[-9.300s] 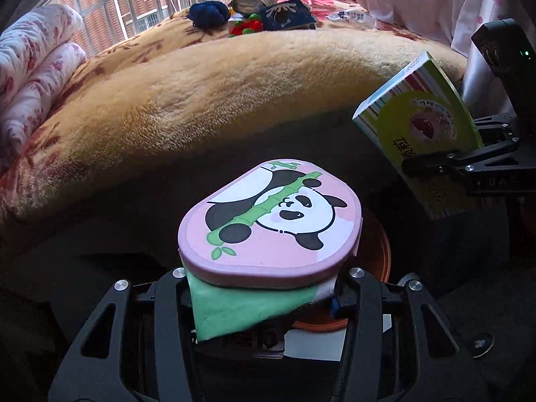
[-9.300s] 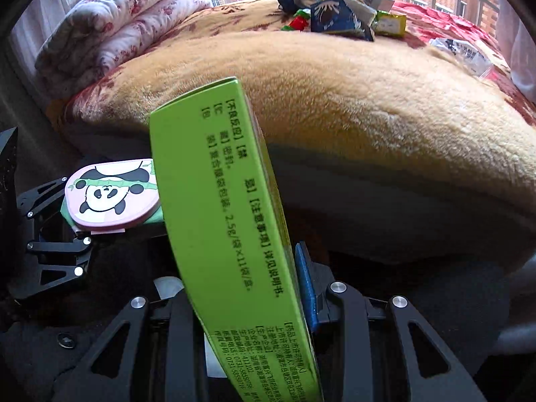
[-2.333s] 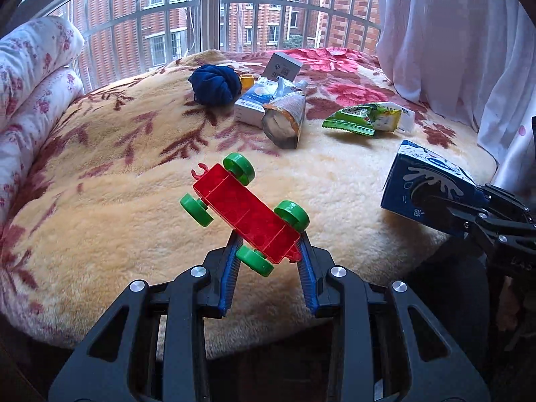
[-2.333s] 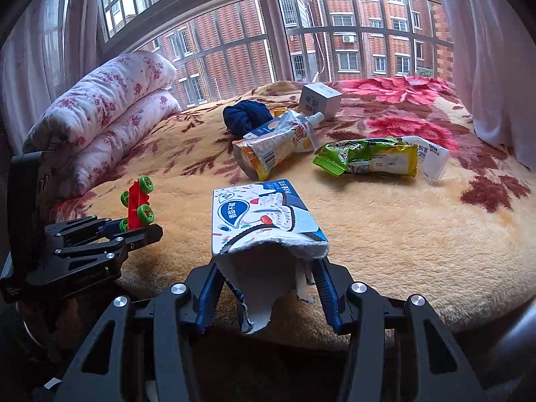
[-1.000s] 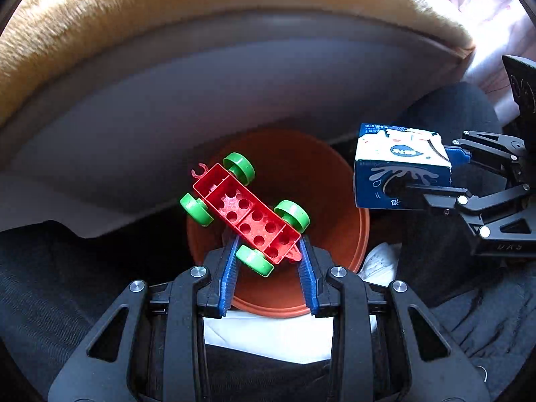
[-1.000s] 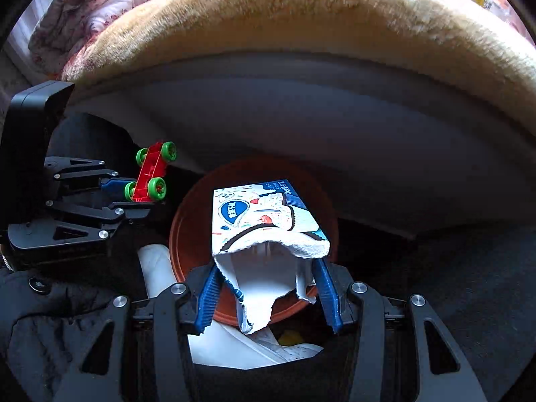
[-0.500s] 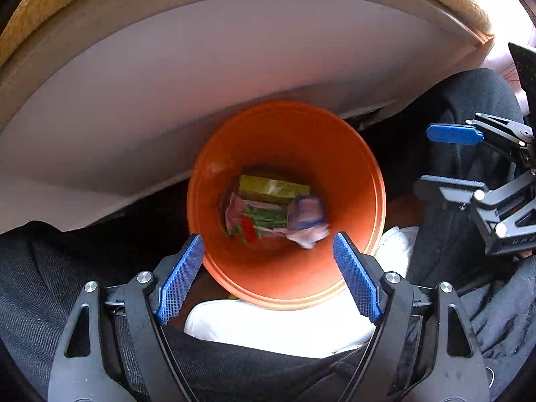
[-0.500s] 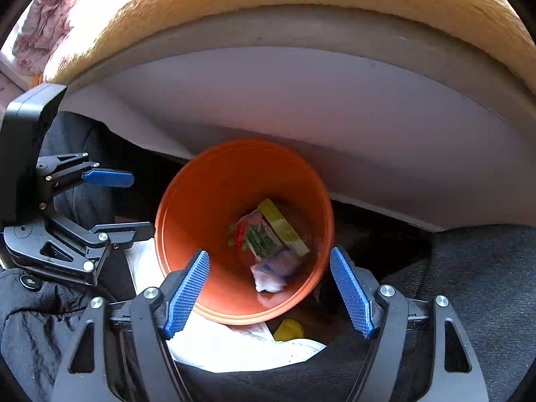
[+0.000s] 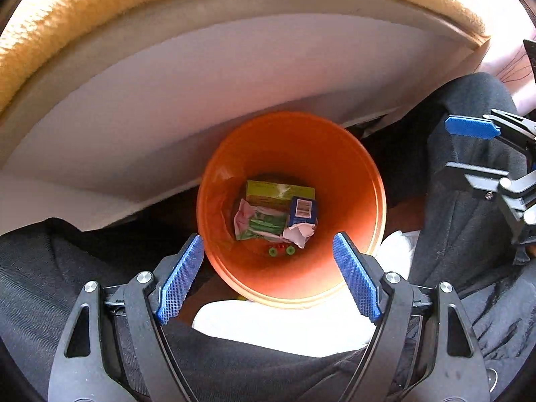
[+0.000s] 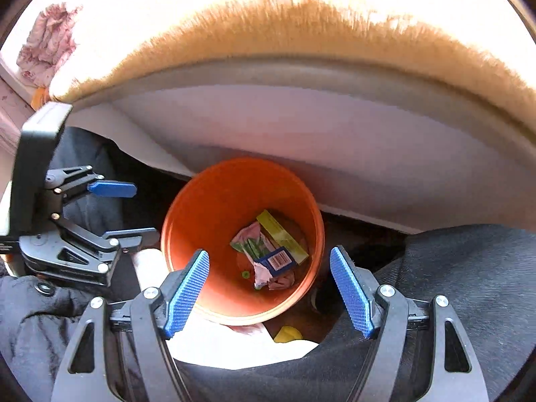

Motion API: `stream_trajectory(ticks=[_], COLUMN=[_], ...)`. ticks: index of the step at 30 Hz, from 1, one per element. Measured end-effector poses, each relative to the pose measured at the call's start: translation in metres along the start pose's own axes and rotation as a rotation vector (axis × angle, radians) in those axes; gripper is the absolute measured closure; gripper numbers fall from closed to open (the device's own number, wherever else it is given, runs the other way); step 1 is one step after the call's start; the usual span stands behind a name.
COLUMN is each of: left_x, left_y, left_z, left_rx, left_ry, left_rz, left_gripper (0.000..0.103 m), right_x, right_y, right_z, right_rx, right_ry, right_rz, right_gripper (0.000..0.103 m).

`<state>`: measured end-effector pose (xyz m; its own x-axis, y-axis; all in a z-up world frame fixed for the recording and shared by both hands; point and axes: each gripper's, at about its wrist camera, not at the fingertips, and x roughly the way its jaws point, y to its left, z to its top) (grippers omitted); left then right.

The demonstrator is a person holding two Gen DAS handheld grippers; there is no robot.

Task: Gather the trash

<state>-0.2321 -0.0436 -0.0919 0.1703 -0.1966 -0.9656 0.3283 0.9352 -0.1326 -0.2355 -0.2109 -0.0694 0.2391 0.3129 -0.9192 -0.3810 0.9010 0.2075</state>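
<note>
Left tool (image 9: 268, 278) hangs over the orange bin (image 9: 365, 181) with its jaws spread wide and nothing between them; the right tool (image 10: 269, 288) is spread the same way, empty, above the same bin. The trash lies at the bottom: a green box (image 9: 279, 190), a blue carton (image 9: 303, 208) with its torn white end, a crumpled pink-and-green wrapper (image 9: 258, 222), and what looks like a red toy with green wheels (image 9: 280, 250), though it is small and half in shadow. The bin stands on the floor just beside the bed (image 9: 167, 77), between the person's dark-trousered legs.

The drop looks finished for both tools, so the step in hand is the way back up to the bed for more. To do it well, lift each tool straight up until it is above the rim, so neither blue pad (image 9: 181, 281) catches the rim and tips the bin. Leave the jaws spread so they are ready for the next piece. Move the two tools apart as they rise, since they sit close together here.
</note>
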Motion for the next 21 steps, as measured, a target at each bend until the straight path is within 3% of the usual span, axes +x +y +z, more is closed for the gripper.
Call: stream_trajectory(ticks=[5,10,15,18,21], left_x=[-0.042,-0.093,-0.122,-0.13,-0.134], left_y=[0.004,0.006,0.013,0.019,0.026], left_z=[-0.004,-0.003,0.014,0.029,0.04], left_rx=[0.008,0.037,0.02,-0.005,-0.038], left_ry=[-0.144,-0.33,-0.42,-0.45,-0.46], left_rz=[-0.02,0.082,0.096,0.106,0.089], left_gripper=[0.025,0.016,0.016,0.016,0.015], right_x=[-0.044,-0.098,-0.118,-0.116,-0.107], right_y=[-0.005,-0.03,-0.075,-0.107,-0.134], right_z=[0.014,0.048,0.1,0.139,0.171], right_rx=[0.042,0.104,0.266,0.395,0.492], right_ry=[-0.083,-0.235,-0.349,-0.378,-0.397], right_rz=[0.036,0.051,0.079,0.125,0.113], right_gripper=[0.024,0.021,0.02,0.02,0.019])
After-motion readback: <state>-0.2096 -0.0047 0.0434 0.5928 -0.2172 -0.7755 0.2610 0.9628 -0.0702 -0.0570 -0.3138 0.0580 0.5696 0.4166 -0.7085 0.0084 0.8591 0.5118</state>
